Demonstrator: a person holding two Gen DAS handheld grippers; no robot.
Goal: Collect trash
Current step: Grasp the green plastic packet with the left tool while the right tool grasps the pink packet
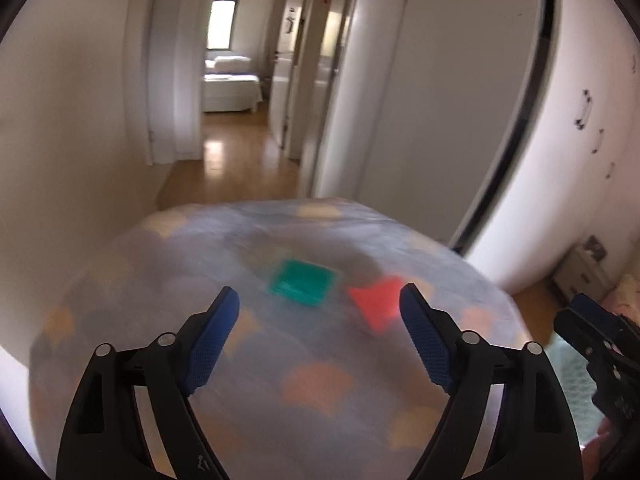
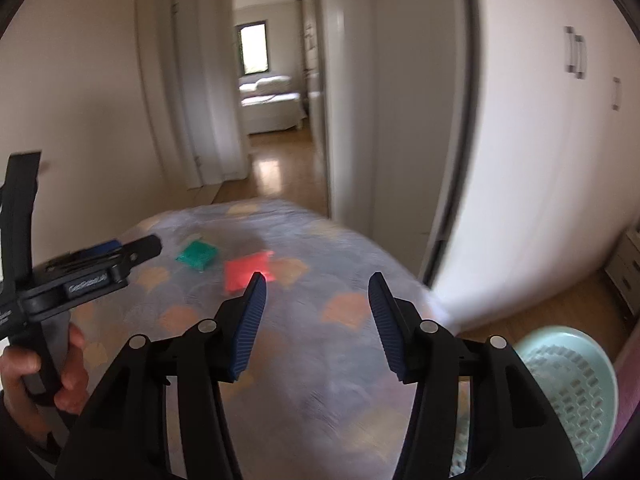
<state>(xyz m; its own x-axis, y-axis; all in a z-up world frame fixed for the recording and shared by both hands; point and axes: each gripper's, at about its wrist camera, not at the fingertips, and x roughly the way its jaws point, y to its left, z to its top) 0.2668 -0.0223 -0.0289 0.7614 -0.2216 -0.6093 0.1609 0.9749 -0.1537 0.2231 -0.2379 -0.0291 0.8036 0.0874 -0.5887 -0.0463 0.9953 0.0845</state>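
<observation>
- Left wrist view: nearest the camera, filling the bottom of the frame, are the left tongs [image 1: 320, 300], their two blue-padded fingers spread wide with nothing between them.
- Just past them, in the middle of the frame, a bed [image 1: 160, 300] with a pale patterned cover carries two flat pieces of trash: a green packet [image 1: 303, 282] at centre and a red packet [image 1: 378, 304] just to its right, close together but apart. Both are blurred.
- At the lower right edge, part of the right tongs shows over a pale green basket [image 1: 576, 384].
- Right wrist view: nearest, across the bottom of the frame, are the right tongs [image 2: 316, 290], also released and empty.
- The red packet [image 2: 244, 272] lies just above the left fingertip; the green packet [image 2: 198, 255] sits up and left of it.
- At left, a hand [image 2: 40, 376] grips the other tool, whose tongs [image 2: 132, 254] point toward the green packet; from this angle I cannot tell their spread.
- The basket [image 2: 576, 392] sits at lower right, beside the bed.
- Likely step: reaching for a packet. These look thin and flat, so it should help to come in low, press lightly into the soft cover, and pinch one edge rather than the whole face.
</observation>
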